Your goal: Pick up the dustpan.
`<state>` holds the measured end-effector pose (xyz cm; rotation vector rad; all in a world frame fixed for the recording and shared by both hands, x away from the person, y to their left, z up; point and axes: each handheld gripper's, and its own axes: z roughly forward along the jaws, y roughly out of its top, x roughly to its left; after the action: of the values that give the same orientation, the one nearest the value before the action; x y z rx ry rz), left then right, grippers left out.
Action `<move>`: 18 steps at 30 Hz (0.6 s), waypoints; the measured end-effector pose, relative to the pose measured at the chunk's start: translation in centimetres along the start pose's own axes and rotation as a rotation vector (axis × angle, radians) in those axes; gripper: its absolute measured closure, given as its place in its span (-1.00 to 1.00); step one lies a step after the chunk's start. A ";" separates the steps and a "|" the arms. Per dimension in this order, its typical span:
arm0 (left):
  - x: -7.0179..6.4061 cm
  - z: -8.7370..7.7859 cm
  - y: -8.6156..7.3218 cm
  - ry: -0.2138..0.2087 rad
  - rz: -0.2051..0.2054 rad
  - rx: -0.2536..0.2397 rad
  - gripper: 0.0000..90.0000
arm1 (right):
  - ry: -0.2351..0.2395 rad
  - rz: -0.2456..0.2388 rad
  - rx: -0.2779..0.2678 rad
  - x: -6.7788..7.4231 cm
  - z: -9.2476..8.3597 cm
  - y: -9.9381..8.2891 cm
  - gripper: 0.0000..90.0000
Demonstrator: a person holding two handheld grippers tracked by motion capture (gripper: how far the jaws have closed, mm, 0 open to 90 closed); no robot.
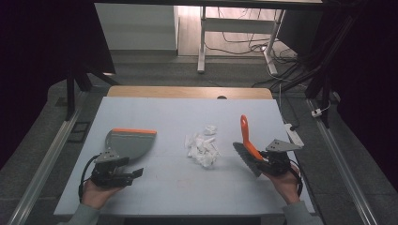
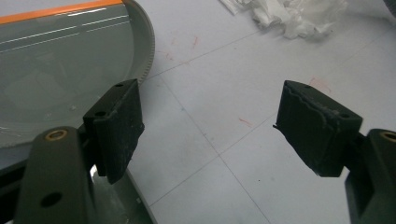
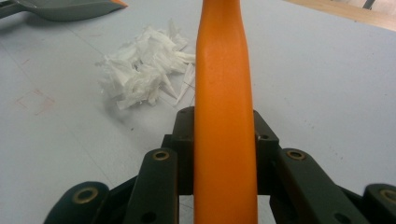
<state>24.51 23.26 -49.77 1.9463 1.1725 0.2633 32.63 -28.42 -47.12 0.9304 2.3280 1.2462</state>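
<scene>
Dustpan [image 1: 129, 142], grey w/ orange front edge, lies flat at left-center of the high view, on the light table [image 1: 178, 187]. Just below it sits the left gripper [image 1: 123, 174], held in a hand [image 1: 96, 193] entering from the bottom edge. Jaws stand wide apart, nothing between them. In the left gripper view, one black pad [image 2: 114, 128] sits at left over the dustpan [image 2: 60, 70] rim and handle area; the other pad is at right over bare table [image 2: 224, 186]. Whether the left pad touches the dustpan: cannot tell.

Paper scraps [image 1: 202, 147], white, form a loose pile at center of the high view, approx. midway between dustpan and brush, apart from both. Same pile shows at upper right of the left gripper view [image 2: 289, 14] and at upper left of the right gripper view [image 3: 144, 70].

Brush [image 1: 248, 145], orange handle w/ dark bristles, is at right-center of the high view, handle slanting up toward the top of the frame, bristles low beside the right gripper [image 1: 266, 164]. Jaws are clamped on the brush handle [image 3: 225, 116], which runs up the middle of the right gripper view between both pads. Hand [image 1: 286, 183] supports the gripper from the lower right.
</scene>
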 end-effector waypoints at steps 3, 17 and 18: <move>0.0 -0.1 0.1 0.001 0.000 -0.003 -0.47 | 0.001 0.003 -0.015 -0.1 -0.3 0.1 0.55; 0.5 -0.4 0.0 0.028 -0.015 -0.002 -0.46 | 0.005 -0.003 -0.012 0.0 -0.2 0.1 0.55; 0.5 -0.4 0.0 0.028 -0.016 -0.003 -0.46 | 0.001 -0.002 -0.012 0.0 -0.2 0.1 0.55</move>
<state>24.59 23.90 -49.59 1.9357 1.2047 0.2848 32.54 -28.51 -46.94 0.9231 2.3187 1.2590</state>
